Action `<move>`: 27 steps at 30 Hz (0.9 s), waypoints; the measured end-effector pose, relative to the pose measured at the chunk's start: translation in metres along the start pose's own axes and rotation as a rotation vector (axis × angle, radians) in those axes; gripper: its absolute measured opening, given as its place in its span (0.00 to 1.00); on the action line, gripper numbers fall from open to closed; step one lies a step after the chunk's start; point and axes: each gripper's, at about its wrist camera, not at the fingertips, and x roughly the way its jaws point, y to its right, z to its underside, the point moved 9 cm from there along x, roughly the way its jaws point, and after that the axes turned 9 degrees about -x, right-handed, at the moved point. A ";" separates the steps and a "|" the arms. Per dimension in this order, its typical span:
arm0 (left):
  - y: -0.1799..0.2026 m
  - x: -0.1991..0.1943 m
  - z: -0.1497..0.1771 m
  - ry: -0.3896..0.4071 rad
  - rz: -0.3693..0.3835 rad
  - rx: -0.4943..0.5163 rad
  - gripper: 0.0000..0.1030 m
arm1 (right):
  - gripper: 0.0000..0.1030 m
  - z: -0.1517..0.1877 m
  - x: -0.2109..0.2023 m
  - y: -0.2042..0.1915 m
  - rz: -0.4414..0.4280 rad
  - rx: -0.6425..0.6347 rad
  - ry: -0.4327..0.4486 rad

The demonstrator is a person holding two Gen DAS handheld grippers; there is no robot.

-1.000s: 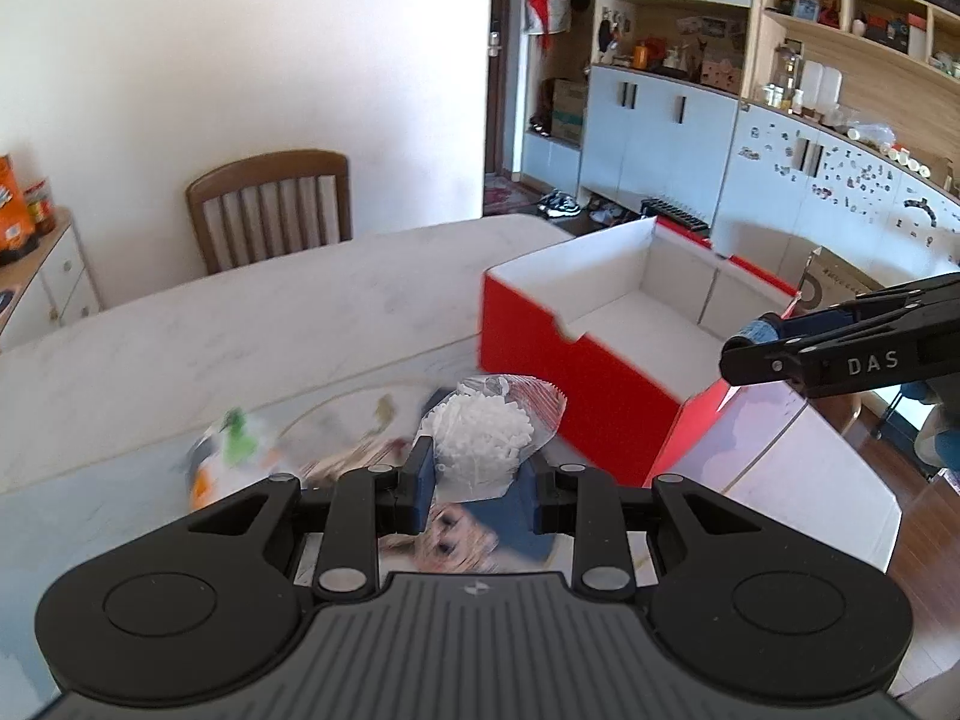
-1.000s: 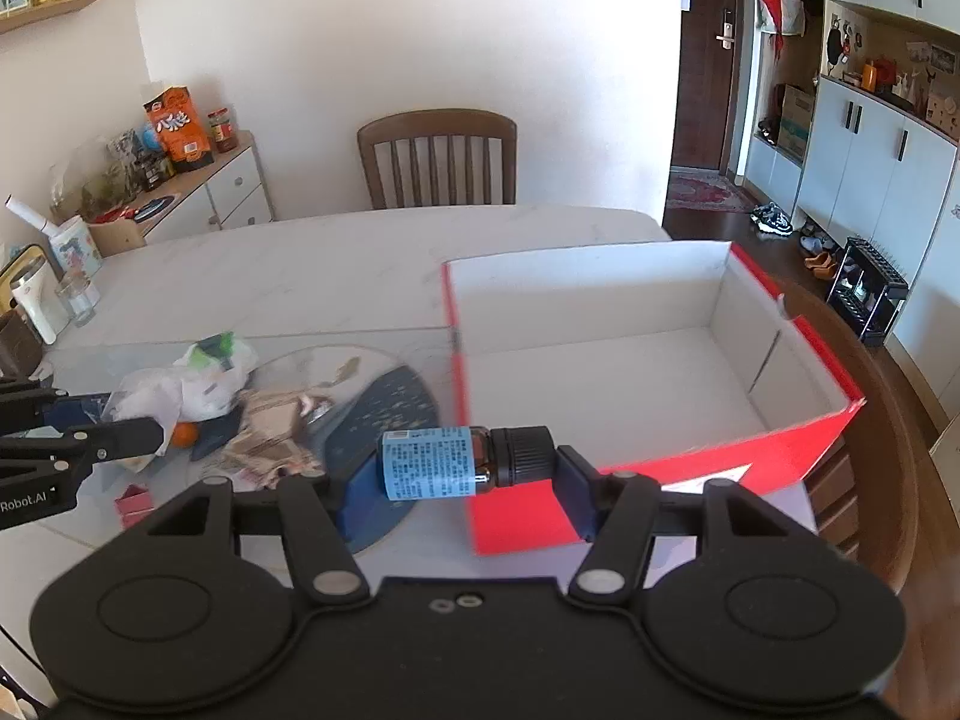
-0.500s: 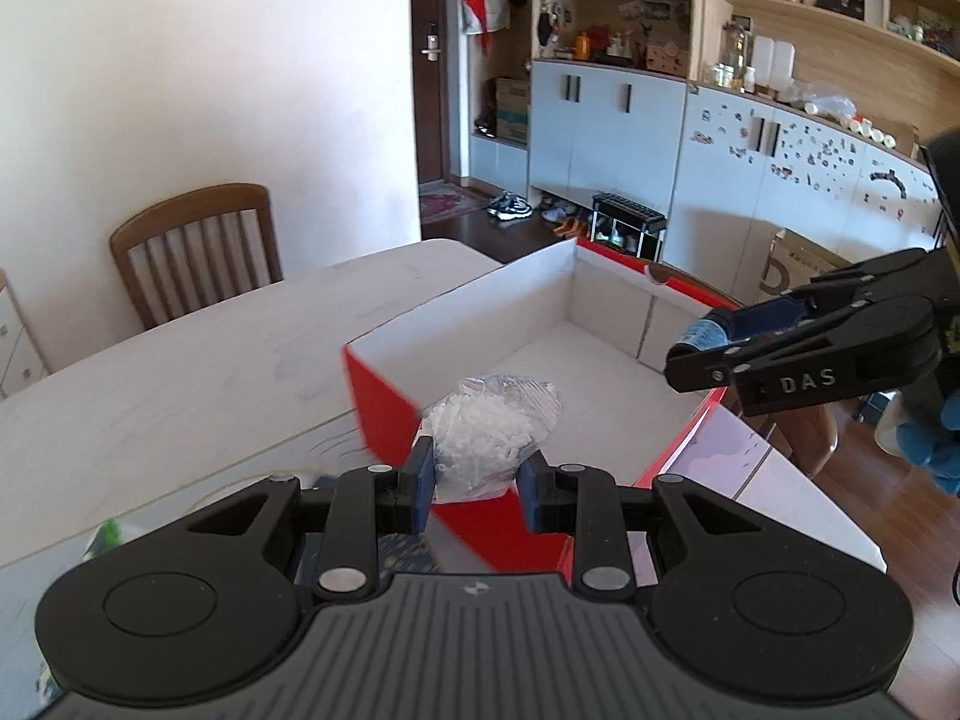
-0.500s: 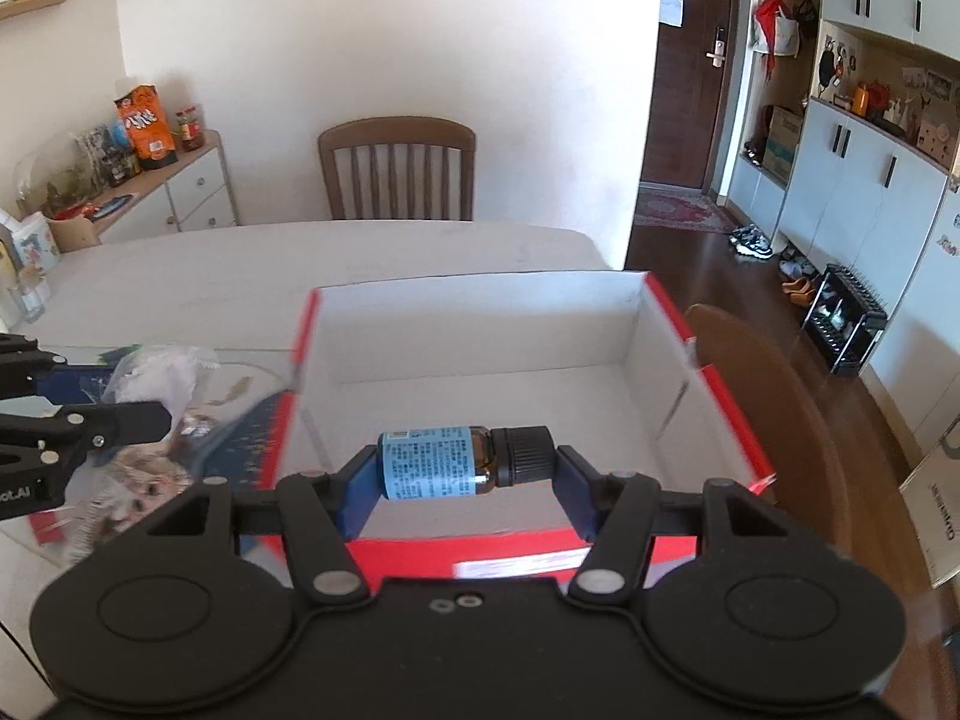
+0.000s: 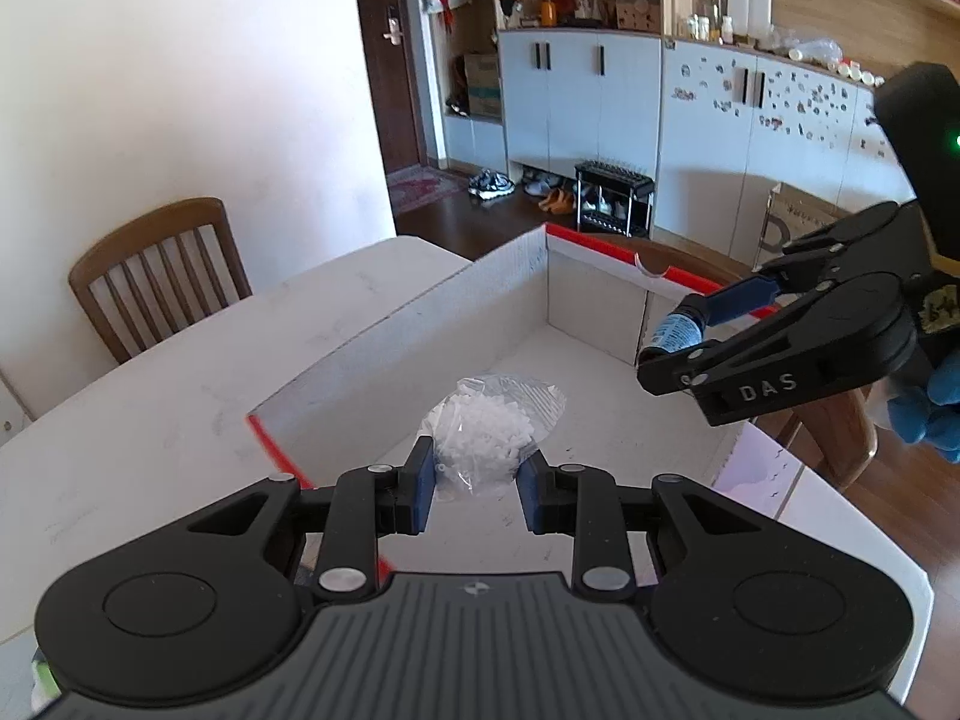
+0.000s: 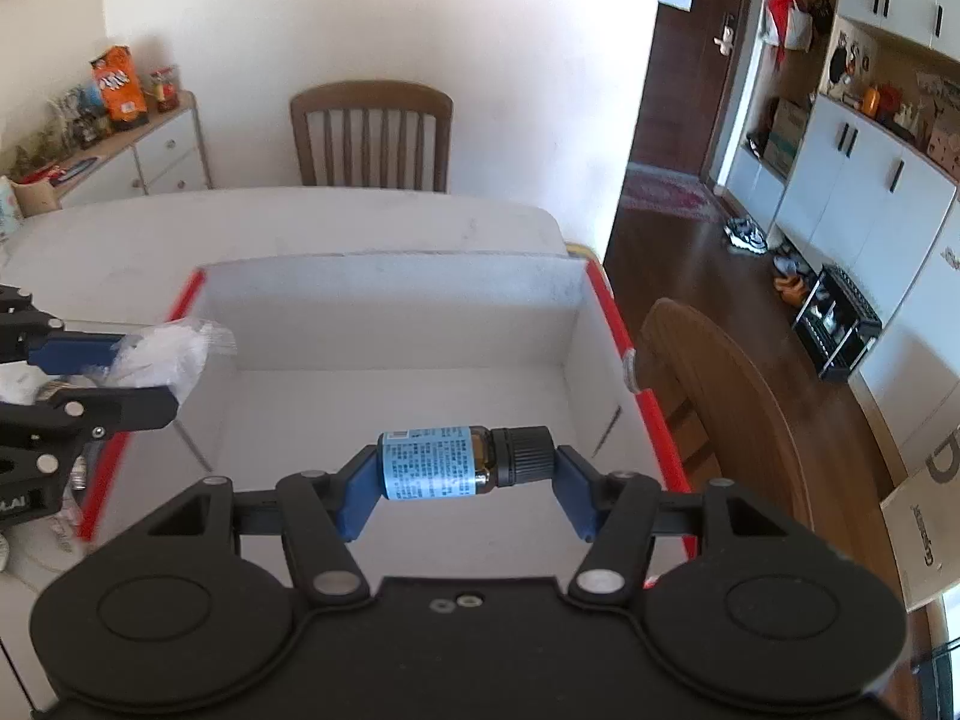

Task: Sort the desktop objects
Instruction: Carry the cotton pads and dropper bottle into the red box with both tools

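- Left tool (image 5: 474, 495) pinches a clear bag of white pellets (image 5: 487, 433), jaws nearly closed on the plastic; the bag hangs over the near left part of the red box (image 5: 600, 255).
- Right tool (image 6: 465, 480) clamps a small brown bottle (image 6: 462, 462) sideways, pads on base and cap, above the box interior.
- Box looks empty; it sits on the white surface (image 6: 300, 222).
- Risk: the bag is held only by thin film, so it could slip or tear and spill pellets.
- Risk: the bottle is round and gripped end to end, so dropped from a height it may roll or bounce against a wall.
- Risk: both tools crowd one box and could collide or nudge the thin cardboard wall.
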 end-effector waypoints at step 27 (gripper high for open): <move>0.000 0.112 0.008 -0.259 0.041 0.056 0.26 | 0.59 0.042 0.077 0.002 -0.136 -0.012 -0.245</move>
